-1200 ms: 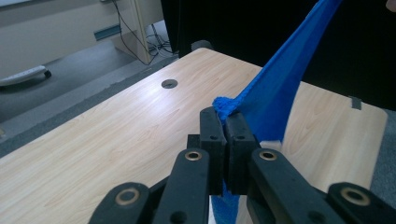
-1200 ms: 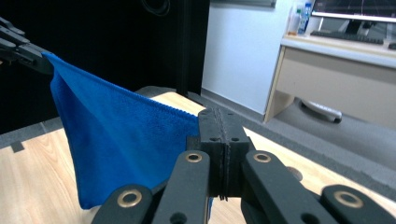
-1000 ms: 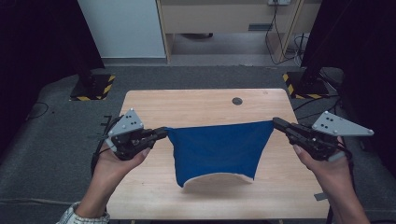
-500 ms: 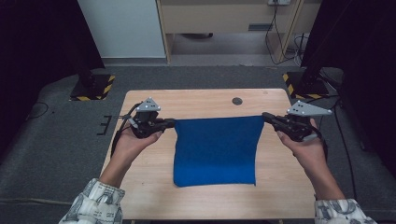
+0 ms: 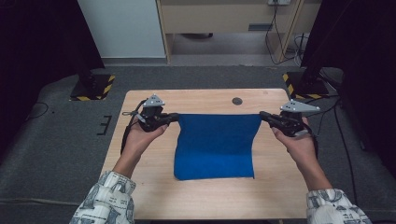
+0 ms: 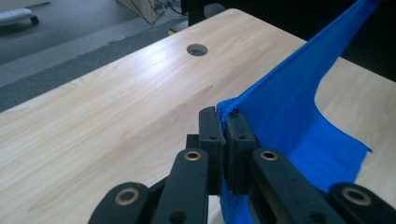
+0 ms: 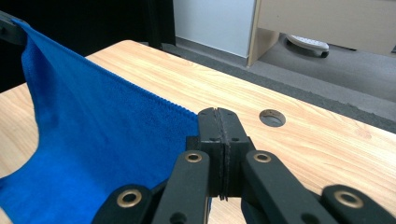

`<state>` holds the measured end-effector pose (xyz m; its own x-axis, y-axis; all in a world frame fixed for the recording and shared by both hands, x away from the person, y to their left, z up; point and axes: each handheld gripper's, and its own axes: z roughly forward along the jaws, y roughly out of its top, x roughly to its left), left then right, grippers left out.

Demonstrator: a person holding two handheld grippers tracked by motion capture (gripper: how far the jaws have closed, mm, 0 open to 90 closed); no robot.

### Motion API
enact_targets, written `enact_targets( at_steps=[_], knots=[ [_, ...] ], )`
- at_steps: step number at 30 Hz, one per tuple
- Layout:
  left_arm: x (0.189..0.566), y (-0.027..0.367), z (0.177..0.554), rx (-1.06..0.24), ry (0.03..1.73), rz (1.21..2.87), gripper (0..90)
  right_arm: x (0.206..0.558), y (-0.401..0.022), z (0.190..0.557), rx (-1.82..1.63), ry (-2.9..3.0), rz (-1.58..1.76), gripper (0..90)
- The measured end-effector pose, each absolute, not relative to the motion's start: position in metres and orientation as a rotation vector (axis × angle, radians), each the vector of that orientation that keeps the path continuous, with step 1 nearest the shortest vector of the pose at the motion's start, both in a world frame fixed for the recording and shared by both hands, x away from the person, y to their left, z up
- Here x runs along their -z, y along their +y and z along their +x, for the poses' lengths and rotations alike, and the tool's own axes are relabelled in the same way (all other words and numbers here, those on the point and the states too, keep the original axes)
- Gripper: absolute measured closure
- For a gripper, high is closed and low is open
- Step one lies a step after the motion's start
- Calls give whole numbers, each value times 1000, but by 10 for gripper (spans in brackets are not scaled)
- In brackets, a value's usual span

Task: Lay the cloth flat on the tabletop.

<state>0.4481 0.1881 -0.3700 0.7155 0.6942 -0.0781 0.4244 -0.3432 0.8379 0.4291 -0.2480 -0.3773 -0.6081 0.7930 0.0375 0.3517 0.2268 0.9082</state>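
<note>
The left gripper (image 5: 173, 117) is clamping the far left corner of the blue cloth (image 5: 215, 145), its jaws pressed together on the fabric edge. The right gripper (image 5: 262, 115) is gripping the far right corner likewise, jaws closed tight on the cloth. Both are holding the far edge taut and slightly raised between them, at roughly 12 o'clock of the cloth. The rest of the cloth is draping toward 6 o'clock and lying flat on the wooden surface (image 5: 140, 186), near its centre. A round hole (image 5: 237, 101) is sitting in the surface at 12 o'clock, just beyond the taut edge.
</note>
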Motion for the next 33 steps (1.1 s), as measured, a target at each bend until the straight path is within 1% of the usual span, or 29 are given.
enact_targets(
  at_steps=[13, 33],
  knots=[
    [385, 183, 464, -446, 842, 1900, 870, 388, -249, 448, -1326, 2072, 1104, 899],
    [424, 178, 496, -437, 961, 1948, 862, 416, -239, 487, -1215, 2103, 1180, 898]
  ],
)
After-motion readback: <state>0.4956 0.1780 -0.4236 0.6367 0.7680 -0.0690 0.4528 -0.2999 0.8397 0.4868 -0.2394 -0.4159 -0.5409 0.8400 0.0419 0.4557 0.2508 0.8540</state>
